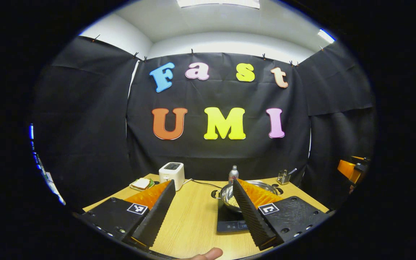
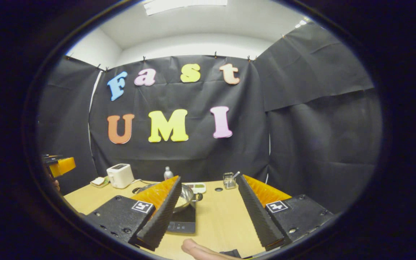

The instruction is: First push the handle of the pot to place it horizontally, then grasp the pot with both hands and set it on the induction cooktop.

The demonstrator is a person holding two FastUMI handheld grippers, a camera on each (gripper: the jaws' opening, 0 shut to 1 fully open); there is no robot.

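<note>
A steel pot (image 1: 226, 195) with pale grains inside stands on the black induction cooktop (image 1: 228, 219), right of centre on the wooden table (image 1: 193, 213). Its dark side handle (image 1: 215, 194) points left. My left gripper (image 1: 203, 184) is open and raised in front of it, holding nothing; its right finger hides part of the pot. In the right gripper view the pot (image 2: 185, 198) and cooktop (image 2: 184, 221) lie left of centre, half hidden by a finger. My right gripper (image 2: 208, 178) is open and empty too. Each gripper appears at the edge of the other's view (image 1: 350, 169) (image 2: 59, 165).
At the back of the table stand a white toaster (image 1: 172, 174), a plate with a sandwich (image 1: 141, 184), a small bottle (image 1: 233, 174) and a glass cup with a spoon (image 1: 284, 177). A white scale (image 2: 198, 187) lies behind the pot. A fingertip (image 1: 208, 254) shows at the bottom.
</note>
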